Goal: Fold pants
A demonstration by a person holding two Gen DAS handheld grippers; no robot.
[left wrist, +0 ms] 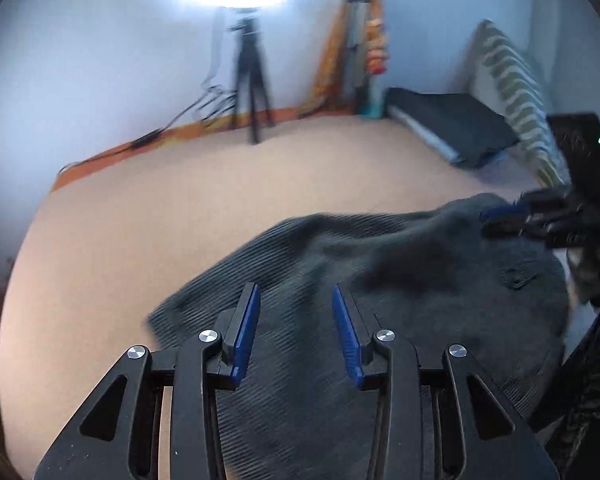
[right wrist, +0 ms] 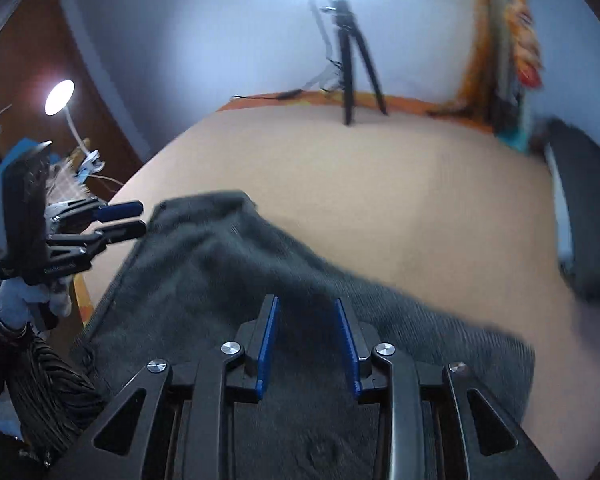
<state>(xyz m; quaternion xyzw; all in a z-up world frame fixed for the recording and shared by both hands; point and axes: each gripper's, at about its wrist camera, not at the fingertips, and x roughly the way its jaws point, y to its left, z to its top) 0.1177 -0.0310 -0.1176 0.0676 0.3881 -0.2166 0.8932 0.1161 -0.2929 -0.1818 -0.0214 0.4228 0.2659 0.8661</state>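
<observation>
- A tan bed [left wrist: 220,208] fills the room's middle, lit by a ring light on a tripod [left wrist: 252,80] against the pale wall.
- The left hand-held gripper [left wrist: 296,292] hovers over the dark grey ribbed pants [left wrist: 380,264], its blue-padded jaws spread apart, nothing between them.
- The right hand-held gripper [right wrist: 306,304] is likewise parted above the cloth, holding nothing.
- The pants lie bunched on the bed's near side, one end stretching toward the far edge.
- Further out, a dark folded mat [left wrist: 452,120] and a striped pillow [left wrist: 516,92] rest at the bed's right.
- No containers are visible.
</observation>
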